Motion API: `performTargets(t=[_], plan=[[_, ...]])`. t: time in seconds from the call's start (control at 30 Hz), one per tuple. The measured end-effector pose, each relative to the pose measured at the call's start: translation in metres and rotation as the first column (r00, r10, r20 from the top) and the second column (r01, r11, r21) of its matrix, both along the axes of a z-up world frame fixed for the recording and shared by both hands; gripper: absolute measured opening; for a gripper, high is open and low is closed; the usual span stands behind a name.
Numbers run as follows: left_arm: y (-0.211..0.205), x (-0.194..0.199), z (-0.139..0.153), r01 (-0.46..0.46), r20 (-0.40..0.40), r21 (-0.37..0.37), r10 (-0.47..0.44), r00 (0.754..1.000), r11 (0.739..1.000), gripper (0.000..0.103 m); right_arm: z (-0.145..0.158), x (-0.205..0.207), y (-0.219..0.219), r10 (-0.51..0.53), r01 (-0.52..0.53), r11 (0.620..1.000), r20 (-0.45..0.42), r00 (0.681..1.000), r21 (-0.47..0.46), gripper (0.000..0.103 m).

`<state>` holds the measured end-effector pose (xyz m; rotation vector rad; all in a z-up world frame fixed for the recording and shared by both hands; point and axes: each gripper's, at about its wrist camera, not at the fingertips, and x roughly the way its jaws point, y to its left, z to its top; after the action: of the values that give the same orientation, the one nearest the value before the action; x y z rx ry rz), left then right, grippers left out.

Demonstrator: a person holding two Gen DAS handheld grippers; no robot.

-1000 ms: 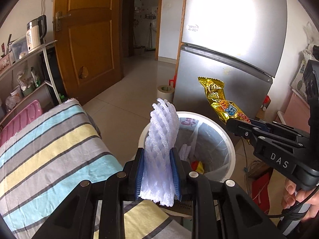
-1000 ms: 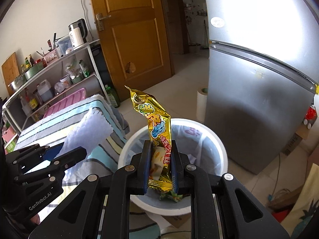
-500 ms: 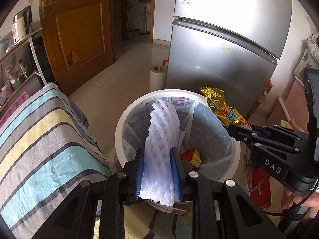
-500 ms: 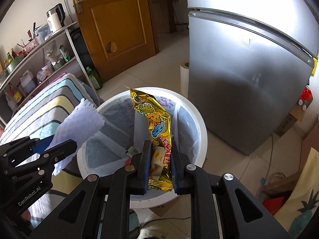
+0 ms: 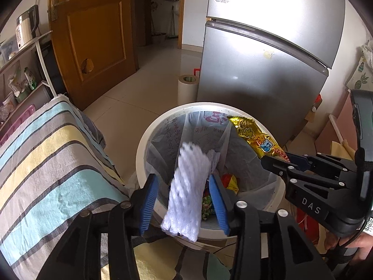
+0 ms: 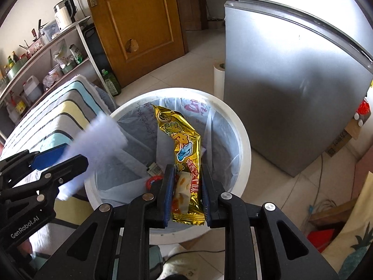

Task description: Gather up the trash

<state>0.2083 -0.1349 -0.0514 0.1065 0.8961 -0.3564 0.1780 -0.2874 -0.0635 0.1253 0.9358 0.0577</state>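
Trash is leaving both grippers over the bin. In the left wrist view, the left gripper (image 5: 185,200) sits at bottom centre with its jaws opening: the blue pads (image 5: 149,204) stand clear on either side of the white foam net (image 5: 187,186), with gaps showing on both sides, so the net hangs loose between them, blurred and tilted. Beyond the fingertips, the white bin (image 5: 149,137) fills the middle of the frame, lined with a clear plastic bag and holding red and yellow wrappers at its bottom. The striped cloth (image 5: 46,163) lies at the left, touching the bin's near rim.

In the right wrist view, the right gripper (image 6: 186,194) is at bottom centre, jaws opening too; the gold snack wrapper (image 6: 184,158) stands upright between the pads, which look just off its sides, though whether they still touch it cannot be told. The wrapper's top reaches over the bin's (image 6: 242,140) open mouth. At the left edge the other gripper appears from the side with the blurred foam net (image 6: 93,144) over the bin's rim.

Farther out stand the silver fridge (image 6: 291,81) at the right, the wooden door (image 6: 139,23) at upper centre, a shelf rack (image 6: 46,53) with a kettle at upper left, and a paper roll (image 5: 186,88) on the floor beside the fridge.
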Motion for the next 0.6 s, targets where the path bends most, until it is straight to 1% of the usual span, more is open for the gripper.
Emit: performTargets(t=[0.07,0.13,0.2,0.4,0.43,0.53,0.6], plan=[[0.0,0.0,0.001,-0.003,0.0,-0.005,0.003,1.0,1.0,0.048,0.0,0.0,0.0,-0.007,0.007,1.0,-0.001,1.0,-0.006,0.032],[0.0,-0.002,0.003,-0.004,0.01,-0.01,0.005,1.0,1.0,0.049,0.0,-0.001,0.0,-0.009,0.009,1.0,-0.001,1.0,-0.005,0.036],[0.0,-0.002,0.004,-0.002,0.012,-0.009,0.003,1.0,1.0,0.05,0.001,-0.002,0.0,-0.012,0.012,1.0,0.003,1.0,-0.008,0.037],[0.003,-0.008,0.008,-0.012,0.024,-0.021,0.013,1.0,1.0,0.051,0.004,-0.007,-0.002,-0.025,0.025,1.0,0.016,1.0,-0.003,0.038],[0.004,-0.009,0.009,-0.017,0.031,-0.023,0.018,0.999,1.0,0.051,0.005,-0.008,-0.002,-0.028,0.028,1.0,0.019,0.999,-0.004,0.039],[0.006,-0.014,0.012,-0.019,0.037,-0.03,0.02,0.999,0.999,0.051,0.007,-0.012,-0.003,-0.035,0.035,0.999,0.027,0.999,0.003,0.05],[0.007,-0.017,0.014,-0.023,0.046,-0.031,0.025,0.999,0.999,0.051,0.008,-0.015,-0.003,-0.037,0.037,0.999,0.031,0.999,0.009,0.05]])
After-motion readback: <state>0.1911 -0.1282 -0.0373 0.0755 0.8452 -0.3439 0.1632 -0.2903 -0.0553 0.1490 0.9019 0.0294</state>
